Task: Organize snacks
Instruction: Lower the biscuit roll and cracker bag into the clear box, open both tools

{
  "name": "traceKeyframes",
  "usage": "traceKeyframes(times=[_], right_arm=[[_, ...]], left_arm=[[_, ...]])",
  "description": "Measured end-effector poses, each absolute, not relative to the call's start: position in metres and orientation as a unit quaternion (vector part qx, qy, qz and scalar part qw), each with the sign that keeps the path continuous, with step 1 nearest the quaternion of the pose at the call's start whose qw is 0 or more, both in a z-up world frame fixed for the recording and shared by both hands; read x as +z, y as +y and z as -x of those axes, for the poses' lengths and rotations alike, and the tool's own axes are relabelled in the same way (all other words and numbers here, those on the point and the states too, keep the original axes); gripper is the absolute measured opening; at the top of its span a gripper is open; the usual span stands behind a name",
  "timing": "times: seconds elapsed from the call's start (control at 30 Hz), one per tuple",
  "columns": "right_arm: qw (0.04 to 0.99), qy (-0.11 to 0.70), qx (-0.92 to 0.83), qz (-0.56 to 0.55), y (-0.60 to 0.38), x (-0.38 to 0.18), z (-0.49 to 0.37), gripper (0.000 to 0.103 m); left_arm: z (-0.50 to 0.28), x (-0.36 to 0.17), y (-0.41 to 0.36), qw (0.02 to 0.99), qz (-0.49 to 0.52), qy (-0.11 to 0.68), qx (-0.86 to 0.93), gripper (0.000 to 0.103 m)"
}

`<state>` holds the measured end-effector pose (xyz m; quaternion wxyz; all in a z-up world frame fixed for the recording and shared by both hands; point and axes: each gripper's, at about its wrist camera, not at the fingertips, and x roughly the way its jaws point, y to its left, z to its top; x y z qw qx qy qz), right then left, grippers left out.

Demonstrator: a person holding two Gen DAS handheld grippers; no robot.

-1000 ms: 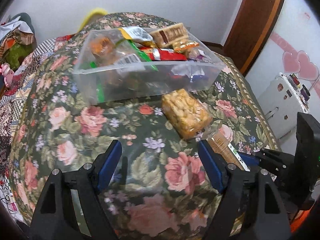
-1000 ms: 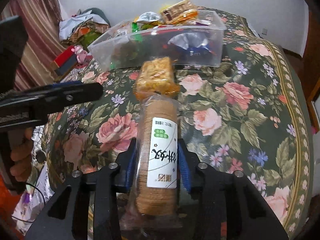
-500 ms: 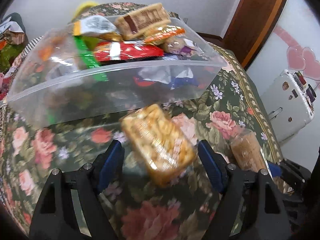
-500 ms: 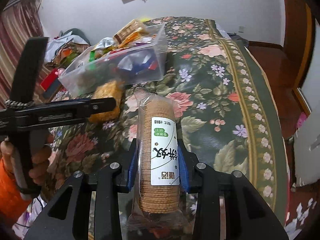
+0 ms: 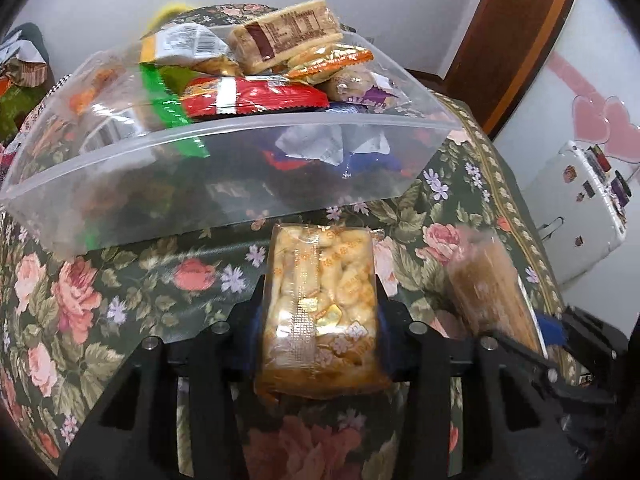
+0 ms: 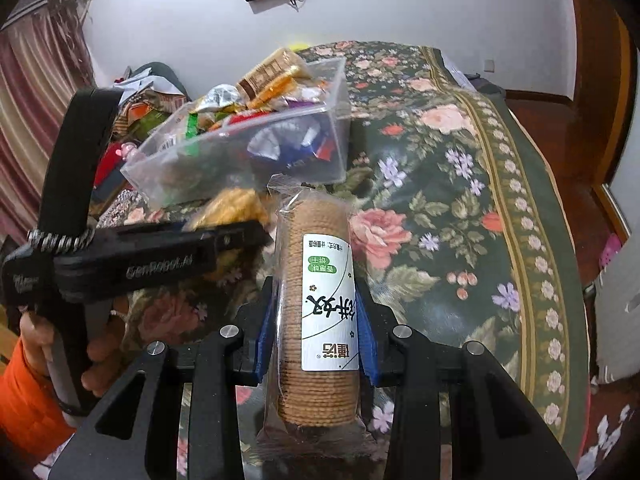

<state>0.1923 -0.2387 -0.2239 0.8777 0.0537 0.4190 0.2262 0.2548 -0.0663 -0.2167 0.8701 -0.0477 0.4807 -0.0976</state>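
A: Any room around the clear bin [image 5: 224, 184]?

B: The floral bed cover [image 6: 452, 184] right of the bin lies open. In front of it, both loaded claws crowd together.

A: From above?

B: Heaped snack packets [image 5: 256, 96] rise past its rim.

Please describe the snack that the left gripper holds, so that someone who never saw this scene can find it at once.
Find the clear plastic bin heaped with snacks on the floral bedspread. Just in front of its near wall, the left gripper is shut on a clear pack of golden puffed snacks. Unlike the round biscuit roll with a white label in the right gripper, it is flat, lumpy and label-free.
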Motion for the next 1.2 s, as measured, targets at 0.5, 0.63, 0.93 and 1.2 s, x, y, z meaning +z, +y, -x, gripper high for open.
traceKeyframes(times=[0.5,0.63,0.93,1.2], right_arm=[[0.901,0.357,0.243,-0.043,-0.214,-0.170,-0.207,0.033],[0.908,0.335,0.250,-0.038,-0.203,-0.153,-0.217,0.033],[0.915,0.300,0.270,-0.030,-0.172,-0.132,-0.245,0.033],[0.911,0.297,0.286,-0.014,-0.136,-0.134,-0.273,0.033]], left_arm=[[-0.218,-0.132,-0.013,0.915,0.070,0.387,-0.090,0.045],[-0.221,-0.119,0.005,0.922,0.073,0.373,-0.075,0.045],[-0.247,-0.105,0.032,0.932,0.075,0.351,-0.048,0.045],[-0.278,-0.113,0.046,0.931,0.076,0.355,-0.031,0.045]])
